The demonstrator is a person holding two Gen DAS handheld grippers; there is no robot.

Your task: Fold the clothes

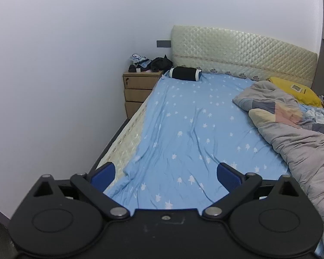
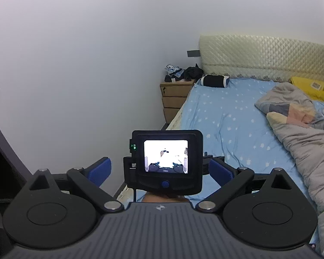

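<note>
1. Left tongs [image 1: 164, 173]: jaws stand wide apart with nothing between them; they hang over the near end of the bed, pointed along the sheet.
2. Right tongs [image 2: 160, 169]: jaws likewise spread wide and empty. In the right wrist view the back of the other handheld unit, with its small lit screen [image 2: 165, 156], sits between the blue pads [image 2: 101, 168] but farther off, carried on a partly seen hand [image 2: 159, 197]; it is not gripped.
3. Bed [image 1: 127, 151]: covered by a light-blue sheet [image 1: 194, 129] printed with white stars, creased lengthwise, slipped off the quilted mattress edge at the left.
4. Clothes to be folded: none can be identified with certainty. A pale crumpled bundle [image 1: 319, 114] is seen at the far right of the bed, beyond the quilt; whether it is a garment cannot be told.
5. Grey patchwork quilt [image 1: 296, 129]: heaped along the right side of the bed, well apart from both tongs.
6. Handling, judged: any cloth here is expected to be light, limp and non-fragile, inclined to sag and slide. A pinch at a hem or corner, one per tongs, is advised so it can be spread flat on the open sheet.
7. Other items: yellow pillow [image 1: 296, 90], black bolster [image 1: 185, 73], bedside drawers [image 1: 138, 90] with clutter on top.
</note>
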